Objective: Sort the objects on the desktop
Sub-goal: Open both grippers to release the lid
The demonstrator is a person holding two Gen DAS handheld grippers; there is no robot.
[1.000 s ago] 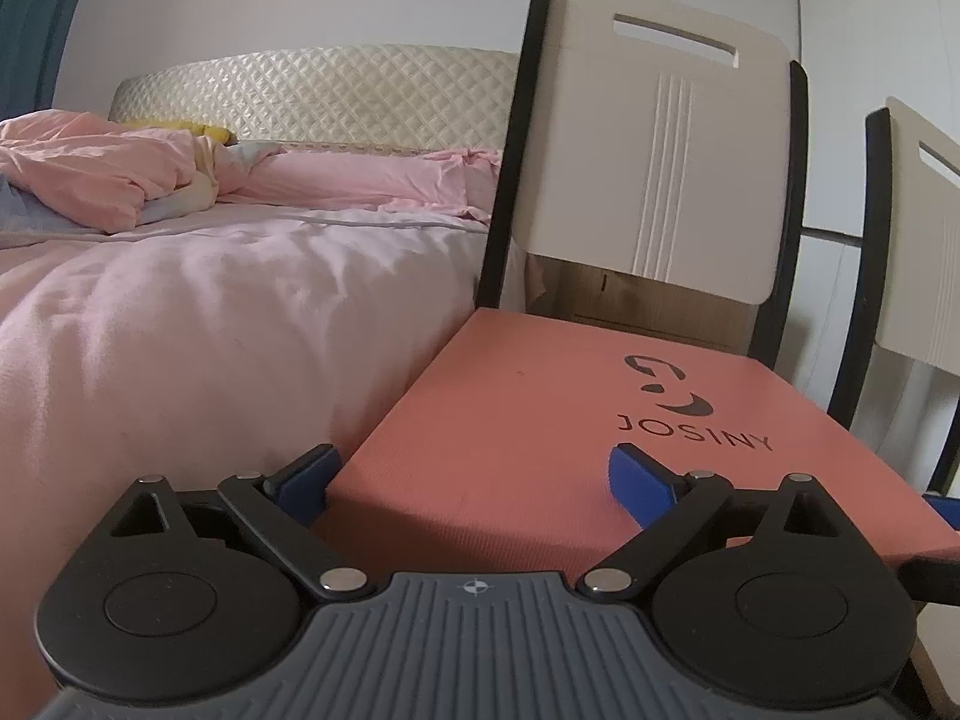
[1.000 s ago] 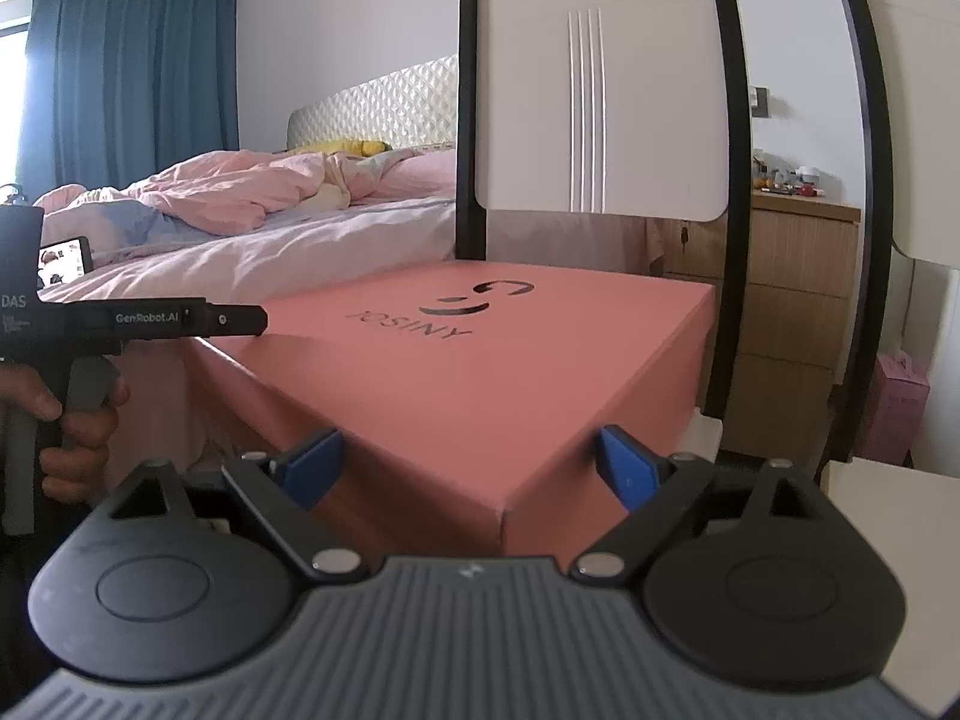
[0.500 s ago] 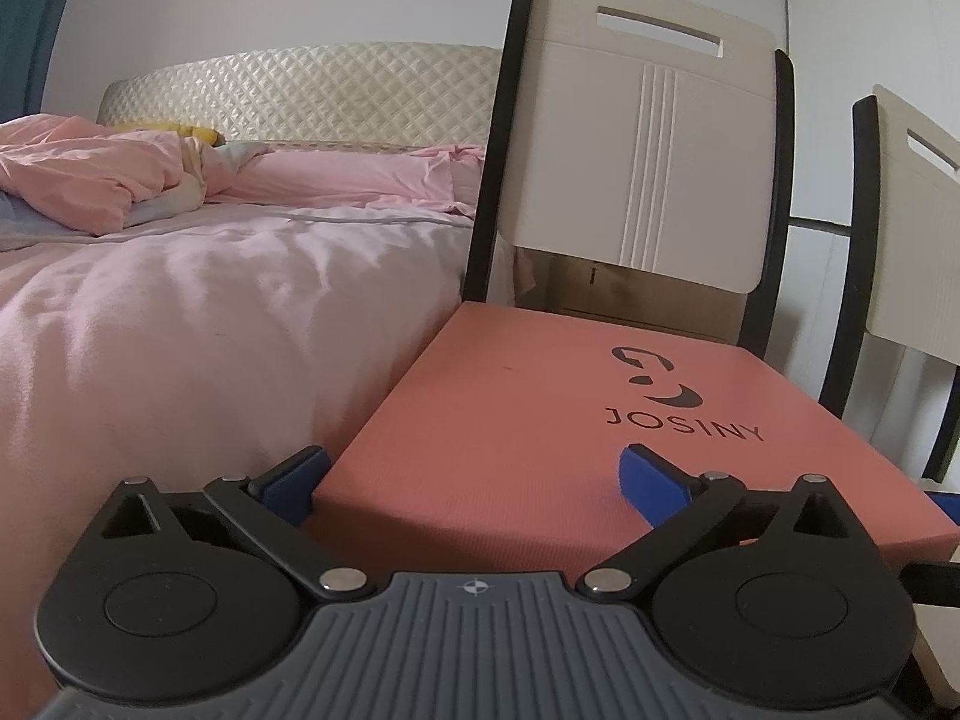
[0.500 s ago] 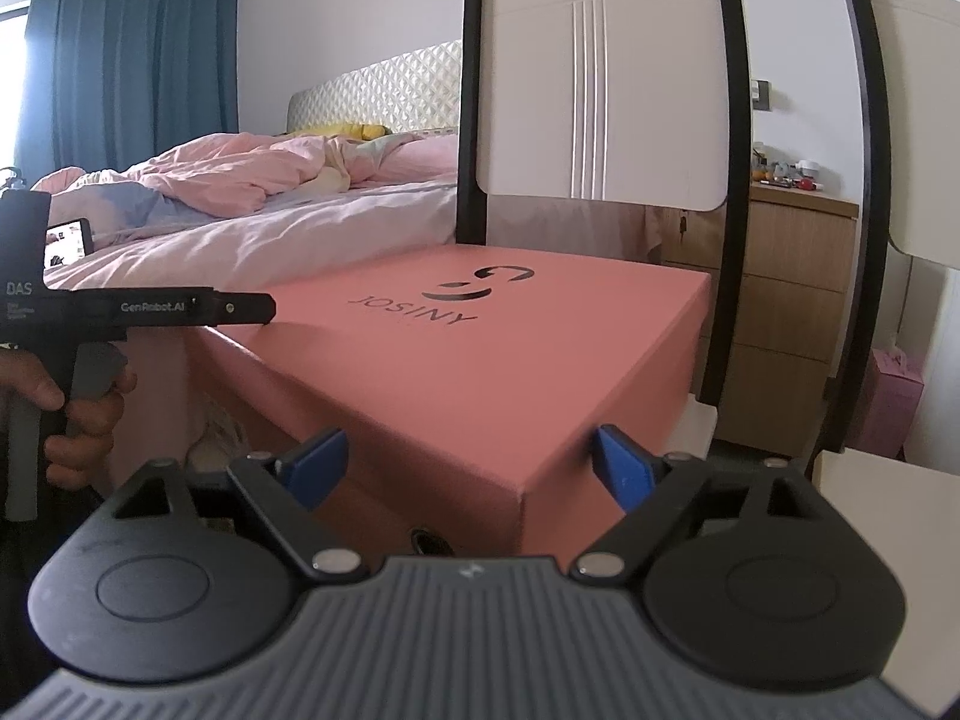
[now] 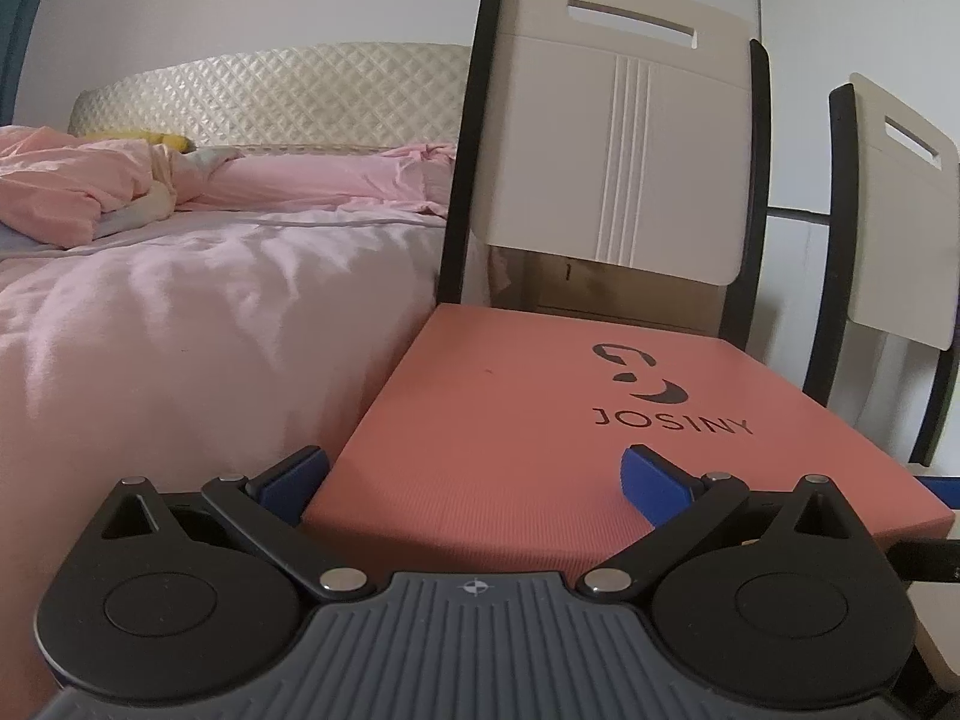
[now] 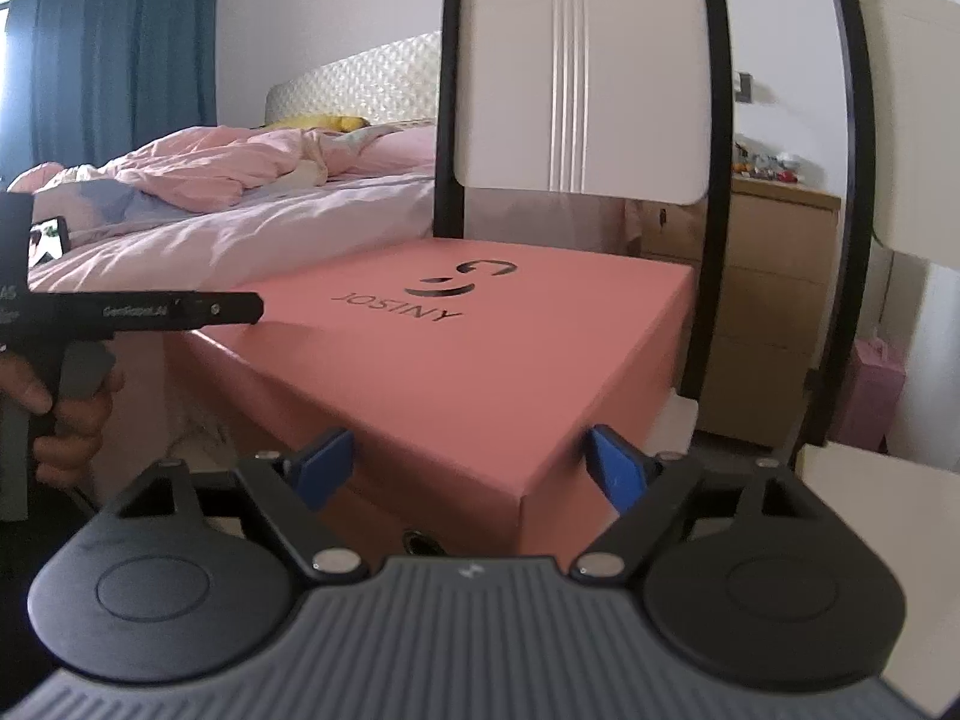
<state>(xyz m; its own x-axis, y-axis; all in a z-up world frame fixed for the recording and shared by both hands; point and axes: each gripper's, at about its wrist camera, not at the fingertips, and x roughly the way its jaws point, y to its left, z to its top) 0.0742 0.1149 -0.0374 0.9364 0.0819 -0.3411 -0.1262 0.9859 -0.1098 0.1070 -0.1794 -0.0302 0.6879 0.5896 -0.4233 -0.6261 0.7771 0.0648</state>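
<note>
A pink box marked JOSINY [image 5: 540, 420] lies on the seat of a white chair [image 5: 624, 144] with a black frame. It also shows in the right wrist view [image 6: 480, 348]. My left gripper [image 5: 474, 474] is open, its blue fingers astride the box's near left corner. My right gripper [image 6: 468, 462] is open, its blue fingers astride the box's near right corner. The left gripper's body shows in the right wrist view [image 6: 156, 309], held at the box's left edge. Whether the pads touch the box I cannot tell.
A bed with pink bedding [image 5: 180, 300] stands close on the left of the chair. A second white chair [image 5: 894, 210] stands on the right. A wooden drawer unit [image 6: 774, 300] stands behind the chairs. A white surface [image 6: 870, 516] lies at the right.
Both grippers have dropped slightly and drawn back from the box. Both have stayed open.
</note>
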